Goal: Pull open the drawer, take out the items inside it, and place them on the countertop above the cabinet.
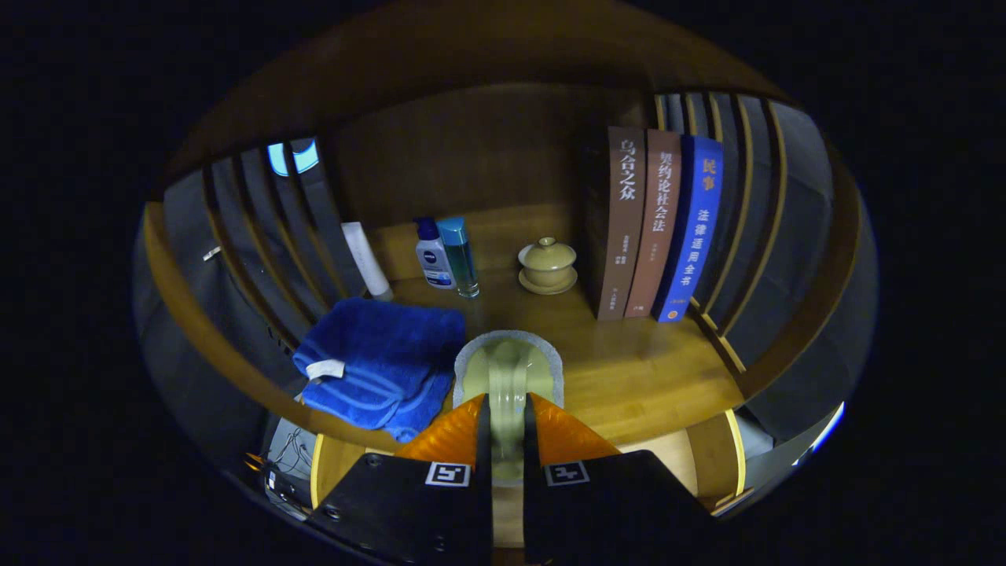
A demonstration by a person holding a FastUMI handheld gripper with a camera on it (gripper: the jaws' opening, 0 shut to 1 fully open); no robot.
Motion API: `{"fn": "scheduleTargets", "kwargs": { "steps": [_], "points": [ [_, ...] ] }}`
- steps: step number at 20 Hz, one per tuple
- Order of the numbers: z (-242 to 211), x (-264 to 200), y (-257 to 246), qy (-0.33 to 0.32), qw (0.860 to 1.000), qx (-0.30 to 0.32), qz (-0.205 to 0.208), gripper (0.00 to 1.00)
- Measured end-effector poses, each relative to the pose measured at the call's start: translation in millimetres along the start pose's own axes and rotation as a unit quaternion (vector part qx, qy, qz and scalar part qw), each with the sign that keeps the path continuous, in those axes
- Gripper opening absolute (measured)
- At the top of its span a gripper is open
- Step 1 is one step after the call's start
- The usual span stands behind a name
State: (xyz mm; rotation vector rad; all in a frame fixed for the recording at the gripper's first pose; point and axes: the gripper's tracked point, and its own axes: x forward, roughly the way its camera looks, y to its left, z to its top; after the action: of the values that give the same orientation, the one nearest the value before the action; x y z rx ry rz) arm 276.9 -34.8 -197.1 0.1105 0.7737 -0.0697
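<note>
Gripper [507, 424] clamped on green dish [508, 369]

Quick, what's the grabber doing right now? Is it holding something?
Gripper: closed on a pale green object, pinched between both fingers above the countertop, next to the blue towel.

Three upright books [659, 224], lidded cup [547, 265], two bottles [446, 255] on countertop.

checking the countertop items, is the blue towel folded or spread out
Folded: the blue towel lies in doubled layers left of the gripper, which is shut on a pale green item.
</note>
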Motion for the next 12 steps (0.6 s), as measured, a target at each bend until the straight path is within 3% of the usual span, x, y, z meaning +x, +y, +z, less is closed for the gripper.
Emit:
{"fn": "scheduleTargets", "kwargs": {
  "steps": [8,11,12],
  "points": [
    [0,69,-13,0.059,0.998,-0.013,-0.029,0.20],
    [3,76,-11,0.058,0.998,-0.009,-0.024,0.20],
    [4,78,-6,0.057,0.998,-0.003,-0.016,0.24]
  ]
}}
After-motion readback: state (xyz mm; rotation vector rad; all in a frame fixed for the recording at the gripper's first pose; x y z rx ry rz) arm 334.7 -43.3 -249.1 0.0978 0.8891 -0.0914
